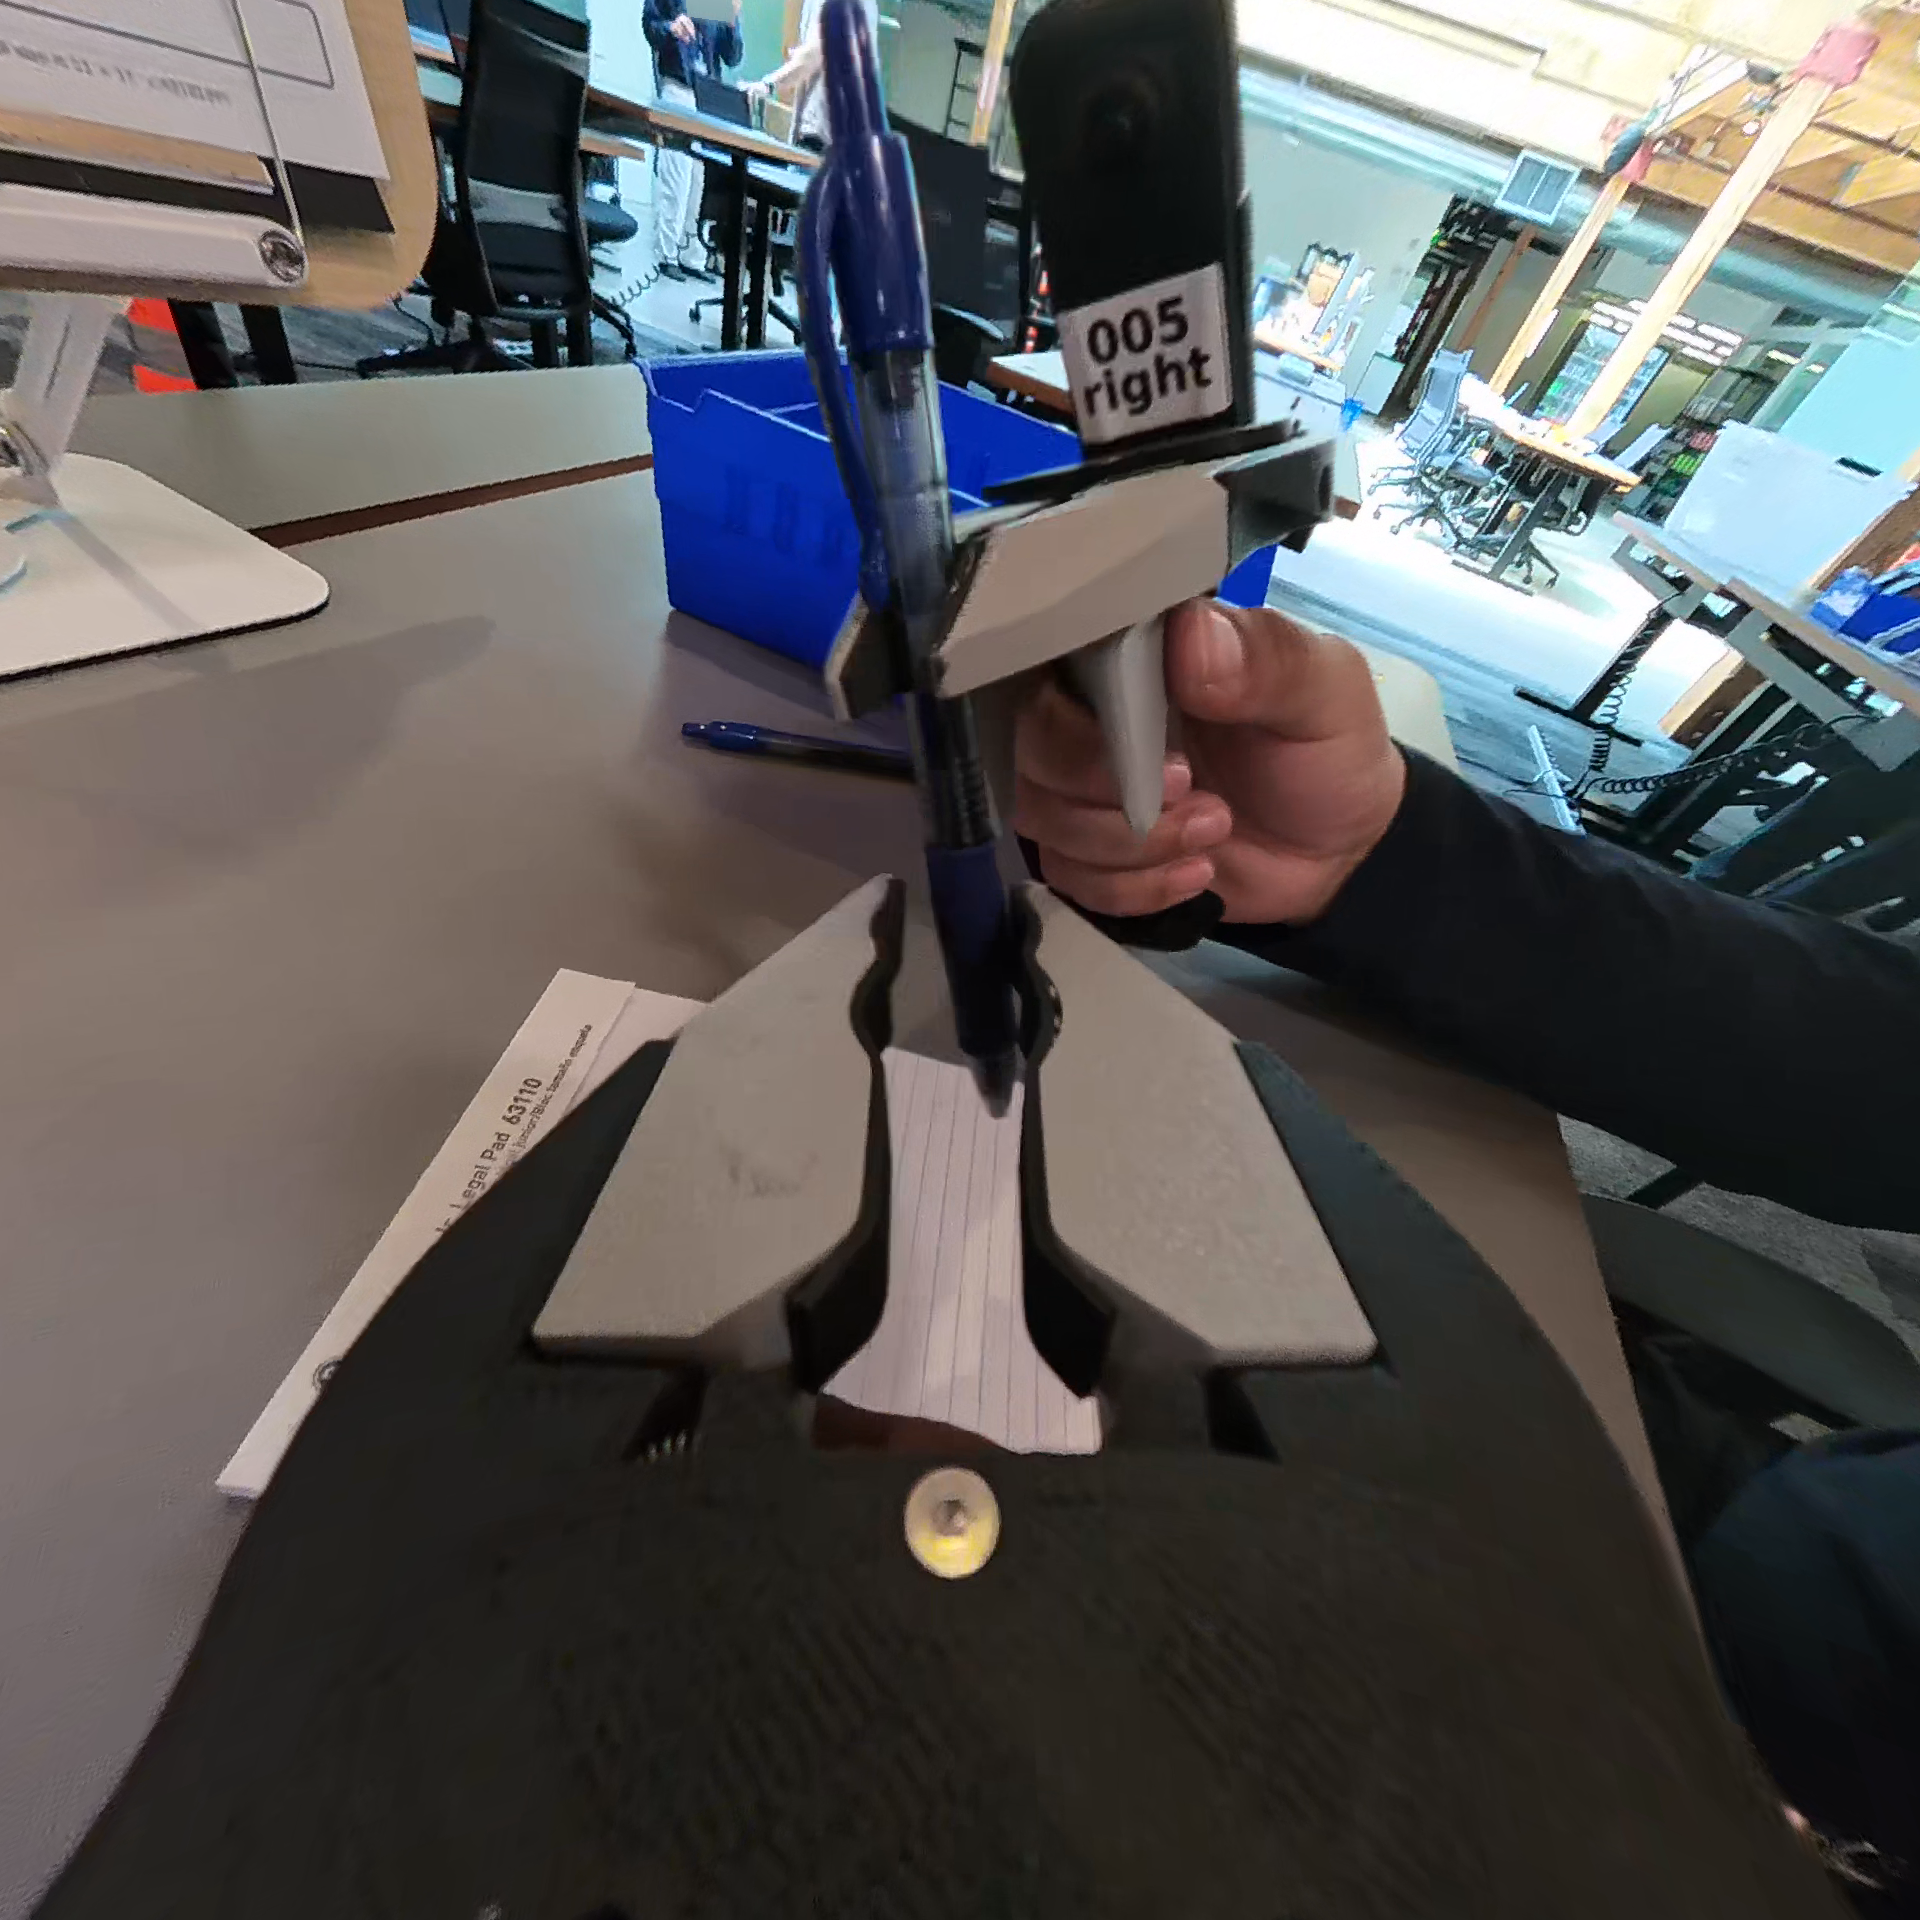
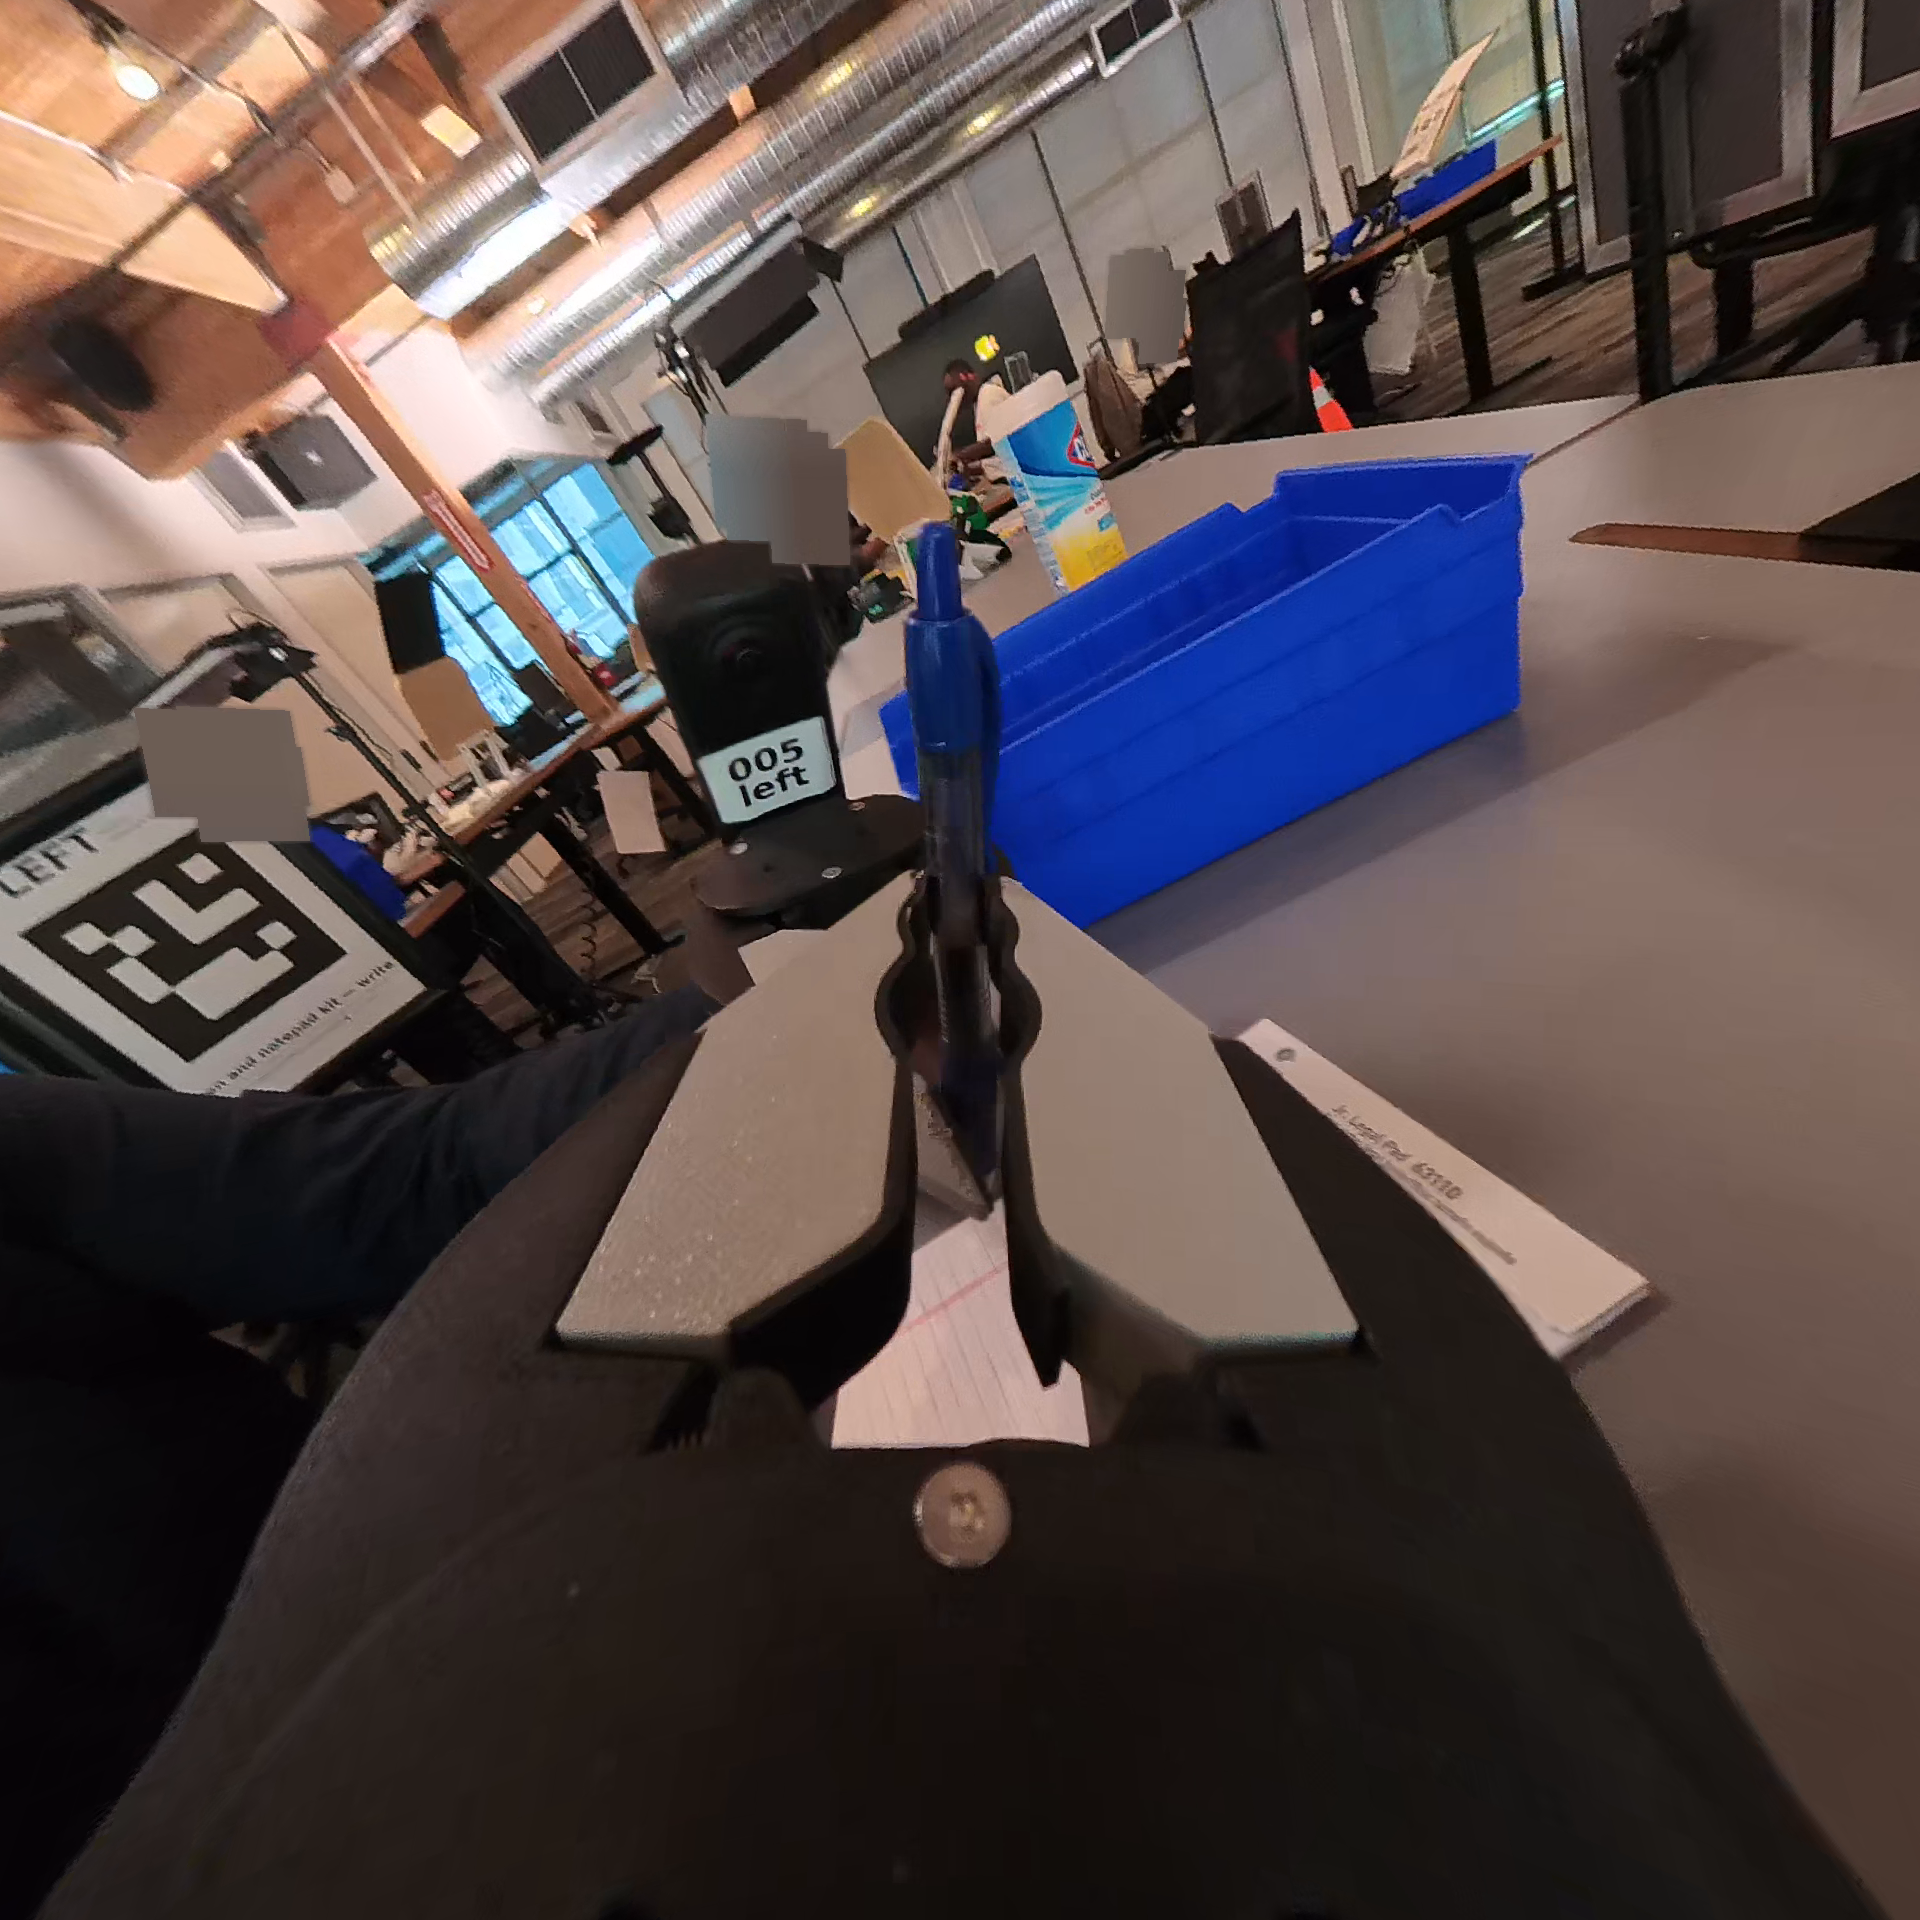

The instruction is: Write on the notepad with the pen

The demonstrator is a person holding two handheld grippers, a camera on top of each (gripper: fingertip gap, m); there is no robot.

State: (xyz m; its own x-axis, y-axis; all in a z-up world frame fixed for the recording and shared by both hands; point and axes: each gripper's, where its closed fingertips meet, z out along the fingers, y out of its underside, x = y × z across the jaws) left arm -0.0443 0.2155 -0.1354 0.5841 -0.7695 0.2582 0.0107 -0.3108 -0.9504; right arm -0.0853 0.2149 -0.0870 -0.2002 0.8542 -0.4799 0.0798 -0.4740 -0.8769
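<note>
One grey bench (image 1: 312,883). One white lined notepad (image 1: 966,1247), flat beneath both sets of fingers. Left gripper (image 1: 956,935): fingers part-open, pressing down on the pad, nothing clamped; the pen passes between their tips. Pens, two: one blue pen (image 1: 894,436), near upright, tip on the page; one spare pen (image 1: 790,743) lying beyond the fingers. Right gripper (image 2: 961,914): fingers closed on the blue pen's barrel. One blue bin (image 2: 1299,707) beyond, right of the right fingers.

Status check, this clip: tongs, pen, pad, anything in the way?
Right tongs shut on pen. Left tongs open, over notepad. Tip near page. Nothing blocking.
</note>
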